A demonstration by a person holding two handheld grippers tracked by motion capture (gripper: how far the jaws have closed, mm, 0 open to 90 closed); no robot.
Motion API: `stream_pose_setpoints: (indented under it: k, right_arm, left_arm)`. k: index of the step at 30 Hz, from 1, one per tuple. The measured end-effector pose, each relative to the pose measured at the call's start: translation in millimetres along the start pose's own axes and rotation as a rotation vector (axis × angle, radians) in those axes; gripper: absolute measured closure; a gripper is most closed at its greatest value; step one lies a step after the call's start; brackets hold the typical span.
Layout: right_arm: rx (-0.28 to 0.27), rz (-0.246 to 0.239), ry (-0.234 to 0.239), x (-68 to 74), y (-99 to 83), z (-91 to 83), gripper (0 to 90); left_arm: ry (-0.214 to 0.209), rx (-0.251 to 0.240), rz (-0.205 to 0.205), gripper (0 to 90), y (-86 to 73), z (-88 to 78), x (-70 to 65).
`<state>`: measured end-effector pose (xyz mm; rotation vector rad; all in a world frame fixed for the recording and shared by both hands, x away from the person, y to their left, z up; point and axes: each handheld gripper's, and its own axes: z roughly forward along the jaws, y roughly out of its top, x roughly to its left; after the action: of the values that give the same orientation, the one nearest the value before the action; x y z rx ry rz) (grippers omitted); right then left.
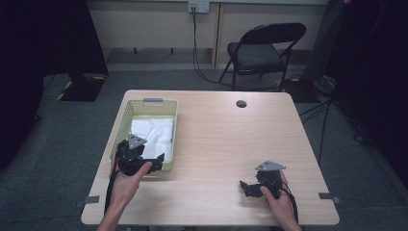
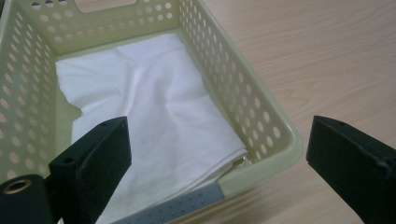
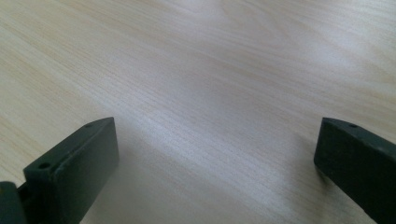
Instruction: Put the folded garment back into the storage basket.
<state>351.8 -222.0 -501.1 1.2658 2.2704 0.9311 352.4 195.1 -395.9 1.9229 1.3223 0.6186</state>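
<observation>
Just ahead of the left hand-held gripper [image 2: 219, 158], spread wide astride the basket [image 2: 261, 116] corner, lies the white cloth [image 2: 159, 112], probably lined up for grabbing; the right hand-held gripper [image 3: 215, 158] idles spread over bare worktop [image 3: 201, 70].

From my feed I see a pale wood worktop [image 1: 231, 139] on grey carpet [image 1: 62, 144]. Behind it stands a black folding chair [image 1: 262, 50] against a beige wall [image 1: 154, 24], where a cable [image 1: 195, 38] drops from a socket [image 1: 198, 6]. Both sides are dark.
</observation>
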Motion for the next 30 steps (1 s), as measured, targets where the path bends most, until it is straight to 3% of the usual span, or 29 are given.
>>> stream_pose_setpoints:
  k: [7, 10, 12, 14, 17, 21, 24, 30]
  right_arm:
    - [0.0, 0.0, 0.0, 0.0, 0.0, 0.0, 0.0]
    - [0.0, 0.0, 0.0, 0.0, 0.0, 0.0, 0.0]
    - [0.0, 0.0, 0.0, 0.0, 0.0, 0.0, 0.0]
    - [0.0, 0.0, 0.0, 0.0, 0.0, 0.0, 0.0]
    - [0.0, 0.0, 0.0, 0.0, 0.0, 0.0, 0.0]
    - [0.0, 0.0, 0.0, 0.0, 0.0, 0.0, 0.0]
    - [0.0, 0.0, 0.0, 0.0, 0.0, 0.0, 0.0]
    - [0.0, 0.0, 0.0, 0.0, 0.0, 0.0, 0.0]
  left_arm:
    - [-0.01, 0.008, 0.008, 6.1, -14.5, -7.0, -6.1]
    - [0.015, 0.009, 0.014, 6.1, -24.5, -12.2, -11.7]
    - [-0.008, 0.017, 0.009, 6.1, -29.0, -14.4, -12.4]
    - [0.009, 0.02, 0.017, 6.1, -31.9, -16.4, -12.2]
    - [0.005, 0.025, -0.011, 6.1, -36.6, -18.9, -8.2]
    - [0.027, 0.046, -0.018, 6.1, -47.5, -18.7, -3.5]
    - [0.06, 0.041, -0.05, 6.1, -55.6, -18.0, -1.0]
    - [0.084, 0.08, -0.043, 6.1, -69.8, -11.8, 0.3]
